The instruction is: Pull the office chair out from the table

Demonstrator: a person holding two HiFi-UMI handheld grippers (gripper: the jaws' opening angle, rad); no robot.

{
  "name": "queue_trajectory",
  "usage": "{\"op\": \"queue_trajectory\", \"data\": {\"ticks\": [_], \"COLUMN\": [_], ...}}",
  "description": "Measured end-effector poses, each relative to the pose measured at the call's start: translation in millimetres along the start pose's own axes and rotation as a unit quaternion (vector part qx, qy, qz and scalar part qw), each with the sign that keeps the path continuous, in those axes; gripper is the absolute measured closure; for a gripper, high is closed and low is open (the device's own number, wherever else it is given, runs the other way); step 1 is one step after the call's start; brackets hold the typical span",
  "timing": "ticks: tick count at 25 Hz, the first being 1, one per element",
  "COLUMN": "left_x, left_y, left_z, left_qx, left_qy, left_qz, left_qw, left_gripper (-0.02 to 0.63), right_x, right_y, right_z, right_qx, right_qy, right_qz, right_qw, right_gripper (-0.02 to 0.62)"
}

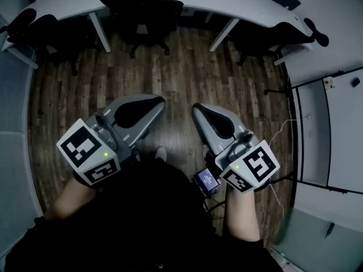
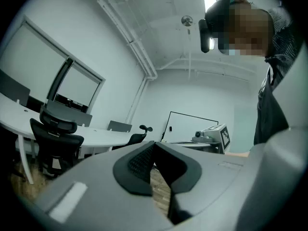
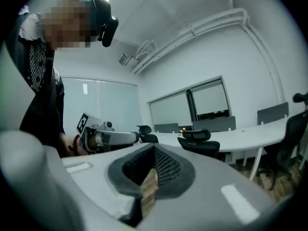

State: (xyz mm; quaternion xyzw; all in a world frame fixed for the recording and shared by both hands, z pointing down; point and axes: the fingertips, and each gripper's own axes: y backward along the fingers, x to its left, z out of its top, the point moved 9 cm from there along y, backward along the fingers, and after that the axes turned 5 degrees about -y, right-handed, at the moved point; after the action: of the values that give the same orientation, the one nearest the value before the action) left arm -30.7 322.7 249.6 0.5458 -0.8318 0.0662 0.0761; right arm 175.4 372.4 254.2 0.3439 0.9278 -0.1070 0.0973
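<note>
Left gripper, right gripper mid-frame: jaws closed, empty. Black mesh office chair top centre, against white curved table.

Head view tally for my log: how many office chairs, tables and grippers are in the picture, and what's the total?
Office chairs: 3 (centre chair, left chair, right chair, all tucked at the table)
Tables: 1 (curved white table)
Grippers: 2 (left gripper, right gripper, both shut and empty)
Total: 6

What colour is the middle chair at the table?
The chair is black, clearest in the head view.
</note>
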Motion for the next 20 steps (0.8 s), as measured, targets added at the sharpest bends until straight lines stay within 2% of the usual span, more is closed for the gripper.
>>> {"op": "queue_trajectory", "data": {"ticks": [7,12,20], "left_x": [-0.7,-5.4,-8.6], "left_y": [-8.0,-18.7,-43.2], "left_z": [-0.4,-3.9,-5.8], "left_qx": [0.005,0.012,0.018], "left_qy": [-0.005,-0.019,-0.018], "left_qz": [-0.007,-0.005,0.006], "left_qw": [1.0,0.9997,0.9997], "left_gripper": [0.603,0.603,0.604], "right_x": [-1.9,-12.7,-36.2], "right_y": [-3.6,0.0,14.5], "right_z": [0.4,-7.4,-9.9], "right_qx": [0.001,0.031,0.031], "right_qy": [0.0,0.027,0.013], "right_qz": [0.004,-0.007,0.004], "right_qw": [1.0,0.999,0.999], "right_gripper": [0.595,0.595,0.594]}}
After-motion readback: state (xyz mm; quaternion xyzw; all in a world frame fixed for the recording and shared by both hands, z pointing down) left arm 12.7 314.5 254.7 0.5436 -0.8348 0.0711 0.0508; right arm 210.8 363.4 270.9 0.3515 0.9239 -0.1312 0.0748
